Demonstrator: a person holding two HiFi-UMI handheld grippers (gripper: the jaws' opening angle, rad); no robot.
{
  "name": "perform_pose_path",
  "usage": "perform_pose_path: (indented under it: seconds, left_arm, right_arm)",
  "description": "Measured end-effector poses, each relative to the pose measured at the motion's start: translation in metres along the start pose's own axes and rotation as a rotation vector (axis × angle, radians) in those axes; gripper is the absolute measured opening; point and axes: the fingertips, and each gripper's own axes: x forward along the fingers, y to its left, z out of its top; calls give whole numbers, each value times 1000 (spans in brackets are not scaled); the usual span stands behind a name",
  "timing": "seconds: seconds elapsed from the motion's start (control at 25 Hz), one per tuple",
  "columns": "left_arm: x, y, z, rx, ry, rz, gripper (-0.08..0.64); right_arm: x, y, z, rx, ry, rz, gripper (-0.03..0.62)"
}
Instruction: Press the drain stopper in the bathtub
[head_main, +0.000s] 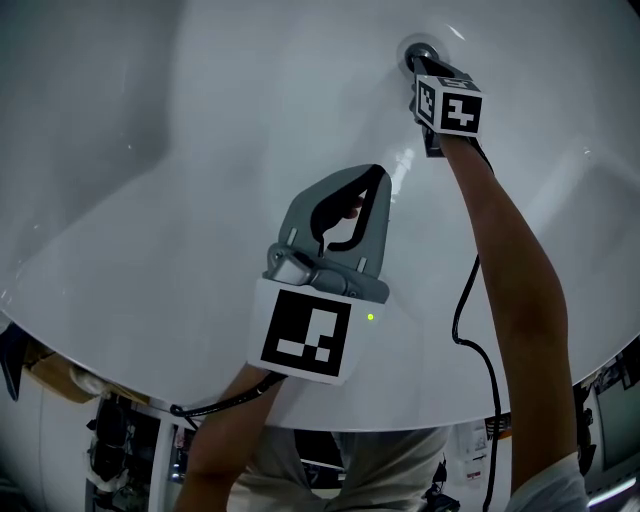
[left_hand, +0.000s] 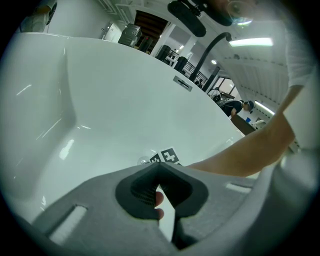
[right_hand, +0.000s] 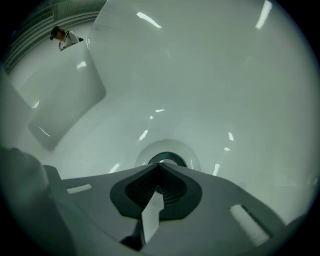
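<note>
Where the head view looks down into the white bathtub (head_main: 150, 150), we find the right arm (head_main: 510, 290) stretched almost straight from the lower right corner to the far end of the tub floor. The right gripper (head_main: 418, 64) points down and away from the body. Its marker cube (head_main: 450, 106) faces the camera.

The left arm (head_main: 225, 445) is bent and kept close to the body. It holds the left gripper (head_main: 378, 172) above the middle of the tub floor, well apart from the drain, with its tips aimed toward the right gripper.

Gripper state:
- In the right gripper view, the jaws of the right gripper (right_hand: 160, 166) meet tip to tip, leaving only a narrow slit behind the tips. They hold nothing.
- In the left gripper view, the jaws of the left gripper (left_hand: 159, 165) are likewise closed at the tips and hold nothing. A finger (left_hand: 159, 201) shows through the opening behind them.

Location of the task item: the drain stopper (right_hand: 167, 158) sits in a round recess in the tub floor (right_hand: 210, 75), directly beyond the closed tips of the right gripper. In the head view the stopper (head_main: 416, 48) is partly covered by those tips. We cannot tell whether they press on it.

Count:
- bathtub: one
- drain stopper: one
- grippers: two
- arms: two
- black cable: two, one (head_main: 465, 320) along the right arm and one (head_main: 225, 403) under the left gripper
</note>
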Motion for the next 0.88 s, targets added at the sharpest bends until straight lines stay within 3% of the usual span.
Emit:
perform_pose_path:
  seconds: [0.36,0.56,0.68,0.88]
  left_arm:
    - [-6,4,-8,-16,0,-9,-2]
    - [-3,5,-13,-14,2,-5,-2]
    - [6,29,-18,-6,16,7,-2]
    - [3,12,-17,31,40,7,-2]
  right_arm:
    - [10,1,-10,51,54,-40,0]
    - [16,-1,-13,117,110,16,2]
    - [31,10,-7,90,68,37,3]
    - [-8,12,-9,36,5,37,2]
